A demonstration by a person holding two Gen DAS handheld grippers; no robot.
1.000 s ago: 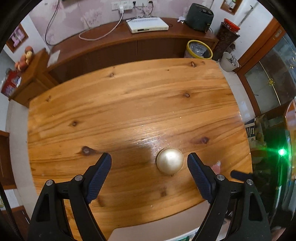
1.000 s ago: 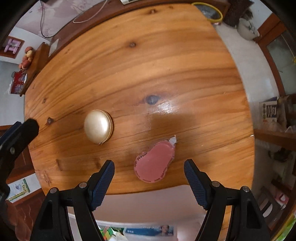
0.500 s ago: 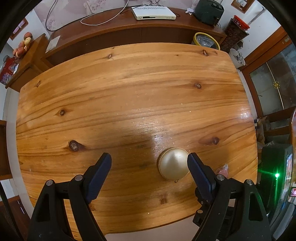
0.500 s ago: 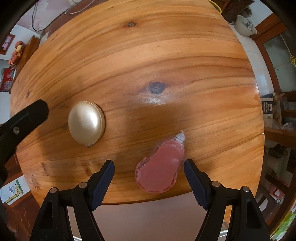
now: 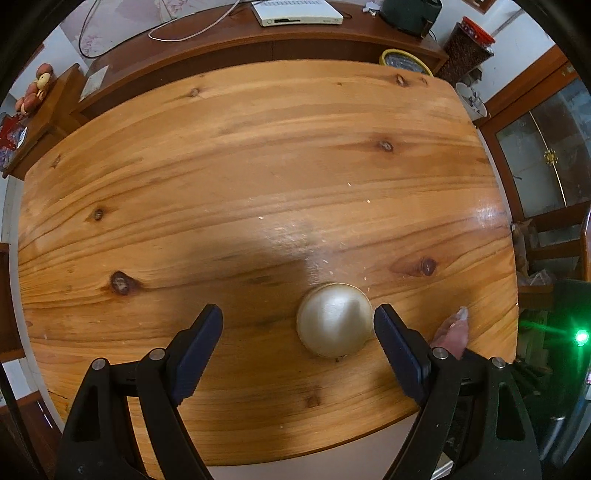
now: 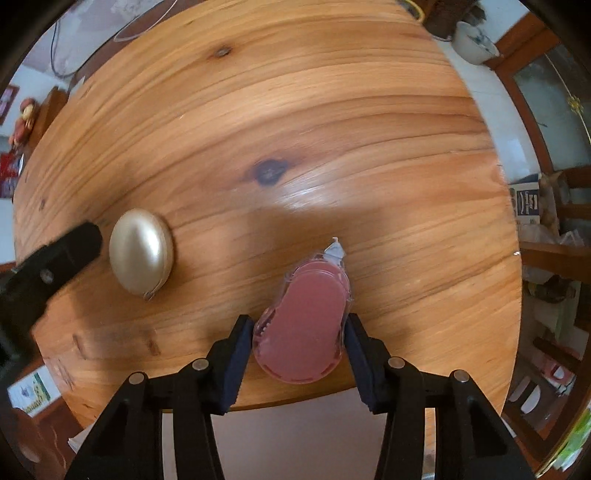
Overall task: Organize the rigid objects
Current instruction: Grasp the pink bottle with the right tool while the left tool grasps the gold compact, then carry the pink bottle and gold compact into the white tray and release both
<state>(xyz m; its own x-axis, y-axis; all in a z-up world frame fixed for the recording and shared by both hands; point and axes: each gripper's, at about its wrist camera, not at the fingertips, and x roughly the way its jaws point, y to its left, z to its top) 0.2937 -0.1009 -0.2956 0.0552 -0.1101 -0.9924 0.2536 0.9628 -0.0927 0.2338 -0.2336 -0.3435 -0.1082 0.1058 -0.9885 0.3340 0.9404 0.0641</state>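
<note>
A pearl-coloured round case [image 5: 334, 319] lies on the wooden table [image 5: 258, 166] near its front edge. My left gripper [image 5: 298, 314] hangs over it, open, with the case between the fingers and close to the right pad. A pink tape dispenser [image 6: 304, 328] with a white tip lies to the right of the case [image 6: 140, 251]. My right gripper [image 6: 298, 323] is shut on the dispenser, one pad pressing on each side. The dispenser's tip [image 5: 452, 332] peeks out behind the left gripper's right finger. One finger of the left gripper [image 6: 70, 251] shows at the left of the right wrist view.
Behind the table stands a dark sideboard [image 5: 258, 44] with a white box [image 5: 299, 14] and a cable. A yellow-rimmed bin [image 5: 404, 61] and a glass-door cabinet [image 5: 546, 155] are at the right. The table's front edge [image 6: 303, 397] runs just under the right gripper.
The right gripper's jaws have closed onto the pink dispenser. Both grippers have come down closer to the table, and the case now sits nearer the left gripper's right finger.
</note>
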